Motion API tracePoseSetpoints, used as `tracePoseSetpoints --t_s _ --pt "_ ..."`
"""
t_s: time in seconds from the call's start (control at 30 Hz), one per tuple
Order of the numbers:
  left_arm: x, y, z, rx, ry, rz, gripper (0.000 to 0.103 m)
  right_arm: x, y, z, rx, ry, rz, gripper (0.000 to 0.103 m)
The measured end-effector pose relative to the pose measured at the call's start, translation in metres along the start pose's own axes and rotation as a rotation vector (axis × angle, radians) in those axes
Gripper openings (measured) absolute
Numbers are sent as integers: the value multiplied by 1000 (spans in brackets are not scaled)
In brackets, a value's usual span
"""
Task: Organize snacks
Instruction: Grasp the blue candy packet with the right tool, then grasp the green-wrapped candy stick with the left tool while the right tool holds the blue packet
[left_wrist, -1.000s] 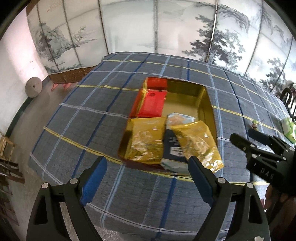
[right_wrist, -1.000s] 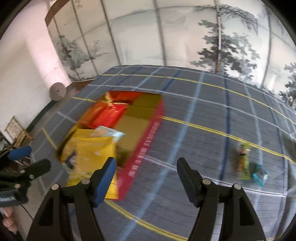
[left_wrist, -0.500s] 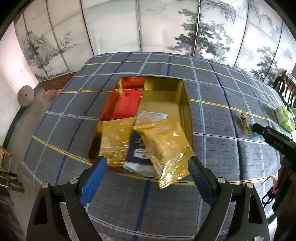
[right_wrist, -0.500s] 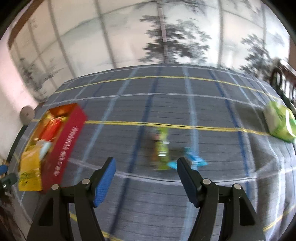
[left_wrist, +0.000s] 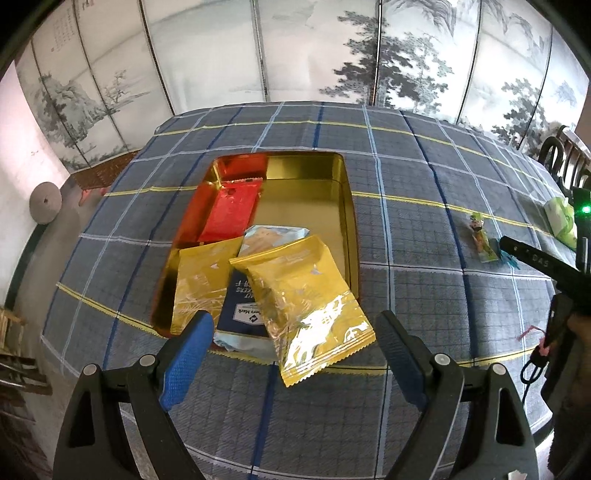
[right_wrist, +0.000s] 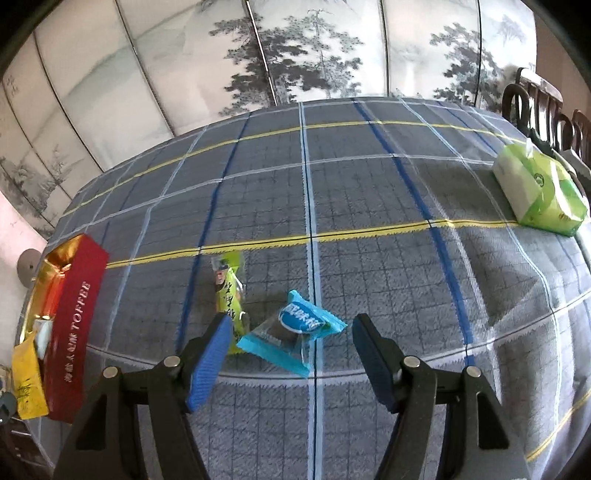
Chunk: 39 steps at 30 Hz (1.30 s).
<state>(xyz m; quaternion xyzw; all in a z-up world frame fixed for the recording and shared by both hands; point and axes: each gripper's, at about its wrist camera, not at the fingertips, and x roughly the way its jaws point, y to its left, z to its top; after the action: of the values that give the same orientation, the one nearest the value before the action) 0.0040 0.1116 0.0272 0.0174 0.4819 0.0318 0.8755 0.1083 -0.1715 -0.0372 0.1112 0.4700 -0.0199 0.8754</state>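
Note:
A gold-lined red toffee tin (left_wrist: 341, 192) lies on the checked tablecloth. It holds a red packet (left_wrist: 231, 210), a gold packet (left_wrist: 199, 280), a navy-and-light-blue packet (left_wrist: 247, 317) and a second gold packet (left_wrist: 310, 306) that overhangs the near rim. My left gripper (left_wrist: 291, 358) is open and empty just in front of the tin. My right gripper (right_wrist: 290, 363) is open and empty, its jaws either side of a small blue candy packet (right_wrist: 295, 330). A green snack stick (right_wrist: 229, 295) lies beside that candy. The tin's red side (right_wrist: 72, 325) shows at far left.
A green tissue pack (right_wrist: 539, 188) lies at the right of the table. Dark wooden chairs (right_wrist: 535, 99) stand behind it. A painted folding screen (left_wrist: 295, 51) closes off the back. The table's near edge runs just below both grippers.
My right gripper has swung right, away from the tin, to the blue candy and green stick. My left gripper has shifted slightly, and the tin now sits more central in its view.

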Motion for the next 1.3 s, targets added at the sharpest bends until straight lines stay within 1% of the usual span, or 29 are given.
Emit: tracePoseSetpoints --t_s 0.13,0.23,0.3,0.33,0.4,0.47,0.57,0.77,0.97,1.13,1.27,1.3 --pt "1 -2 2 -2 -2 -1 87 9 -2 -1 6 14 -4 61" --pt "2 -6 5 7 -4 -6 87 14 -6 -3 9 25 1 53" --pt "4 -11 7 19 -3 -8 87 13 -6 -4 -16 14 -6 50" --pt "4 -13 8 23 -4 -10 87 14 -6 -5 -27 14 -14 47" --pt "6 -20 10 32 -1 -15 87 13 -9 -4 -32 6 3 47" --pt "7 -27 12 44 -3 -22 87 14 -13 -3 -34 -2 14 43" --pt "7 -38 14 67 -5 -27 87 15 -15 -2 -48 -10 30 43" --pt "11 -65 21 99 -21 -46 87 17 -17 2 -72 -23 38 43" --pt "25 -97 25 132 -18 -97 87 18 -17 3 -137 -47 26 43" --pt "36 -118 25 154 -15 -137 87 18 -18 -2 -209 -80 -2 42" --pt "48 -133 26 174 -1 -162 87 16 -26 -2 -213 -81 9 42" --pt "51 -138 27 181 4 -157 87 16 -29 -1 -216 -81 5 42"
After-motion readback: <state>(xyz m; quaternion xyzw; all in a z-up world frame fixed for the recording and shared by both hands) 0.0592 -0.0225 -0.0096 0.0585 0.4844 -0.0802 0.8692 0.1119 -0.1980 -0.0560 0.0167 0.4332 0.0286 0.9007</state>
